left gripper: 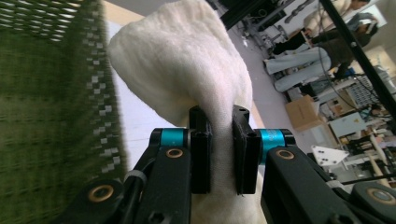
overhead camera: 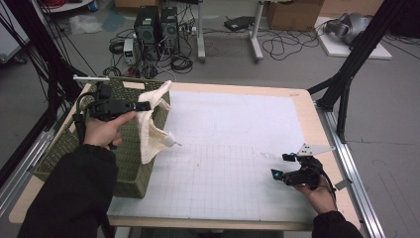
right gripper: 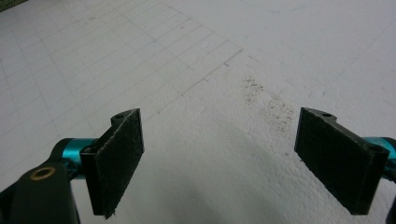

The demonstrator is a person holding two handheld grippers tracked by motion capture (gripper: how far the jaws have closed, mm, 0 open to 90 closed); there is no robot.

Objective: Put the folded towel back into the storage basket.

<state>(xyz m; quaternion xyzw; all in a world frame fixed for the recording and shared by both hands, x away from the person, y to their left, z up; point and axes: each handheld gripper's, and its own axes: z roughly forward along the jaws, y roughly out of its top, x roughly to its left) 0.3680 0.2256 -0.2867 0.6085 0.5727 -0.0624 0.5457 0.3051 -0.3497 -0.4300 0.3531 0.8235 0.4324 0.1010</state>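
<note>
Cloth (overhead camera: 151,119) is pinched near its top edge by the left gripper (overhead camera: 139,105), pads pressed on the fabric from both sides. It is held over the right rim of the basket (overhead camera: 59,148) at the table's (overhead camera: 307,114) left side. The long axis runs roughly vertical: upper corner pointed up and far, lower part draped down the basket's outer wall. The right gripper (right gripper: 219,158) is held spread, nothing between the pads, over the mat (overhead camera: 237,148) near-right.
</note>
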